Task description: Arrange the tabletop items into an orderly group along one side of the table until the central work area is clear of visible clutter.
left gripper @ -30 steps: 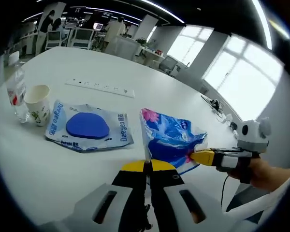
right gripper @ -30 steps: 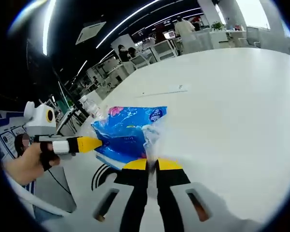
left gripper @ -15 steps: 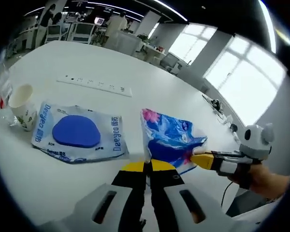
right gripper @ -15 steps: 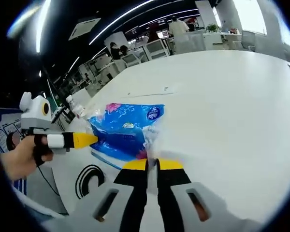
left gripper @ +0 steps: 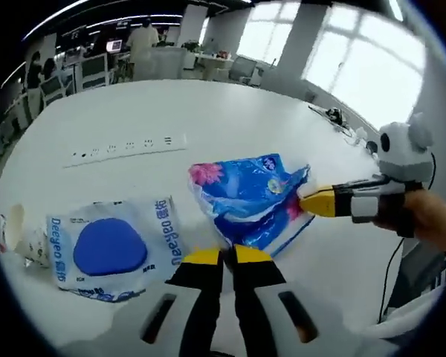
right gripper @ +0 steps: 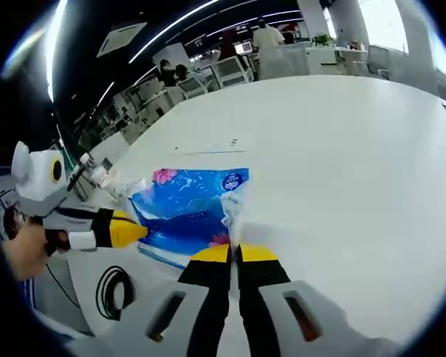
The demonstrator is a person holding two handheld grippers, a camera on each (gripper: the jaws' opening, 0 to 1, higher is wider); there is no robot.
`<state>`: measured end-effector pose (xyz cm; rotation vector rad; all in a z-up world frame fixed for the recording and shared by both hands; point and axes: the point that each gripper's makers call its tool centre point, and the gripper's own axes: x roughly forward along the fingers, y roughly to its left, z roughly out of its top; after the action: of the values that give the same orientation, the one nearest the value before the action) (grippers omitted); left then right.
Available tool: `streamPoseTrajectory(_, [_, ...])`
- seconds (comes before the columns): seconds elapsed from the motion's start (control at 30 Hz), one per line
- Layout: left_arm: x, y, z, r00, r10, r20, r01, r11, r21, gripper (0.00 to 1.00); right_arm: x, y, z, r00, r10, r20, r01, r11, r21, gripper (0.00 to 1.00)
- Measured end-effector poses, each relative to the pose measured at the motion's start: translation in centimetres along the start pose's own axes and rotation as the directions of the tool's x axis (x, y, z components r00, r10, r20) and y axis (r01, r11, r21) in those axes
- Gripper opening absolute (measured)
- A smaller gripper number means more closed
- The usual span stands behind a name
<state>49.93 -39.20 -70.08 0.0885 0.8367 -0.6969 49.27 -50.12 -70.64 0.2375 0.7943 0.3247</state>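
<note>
Both grippers clamp the blue tissue pack above the white bench: left gripper on its near edge, right gripper on the opposite edge. Left lies a blue-disc packet, a paper cup beyond; farther, a power strip.

The far half of the table lies bare, open for passage. Nearer, the blue packet, the mask pack and paper cup crowd the left side; a power strip lies beyond.
</note>
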Motion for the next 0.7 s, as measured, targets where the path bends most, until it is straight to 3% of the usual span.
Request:
streamPoseTrajectory(0.27, [1.6, 0.7, -0.9, 0.997, 0.025, -0.07, -0.019, 0.996, 0.083, 0.03, 1.8, -0.9, -0.8, 0.999, 0.004, -0.043, -0.004, 1.0, -0.016, 0.0])
streamPoseTrajectory(0.7, [3.5, 1.5, -1.7, 0.991, 0.033, -0.127, -0.025, 0.998, 0.061, 0.06, 3.5, -2.2, -1.5, 0.997, -0.003, -0.081, 0.005, 1.0, 0.018, 0.0])
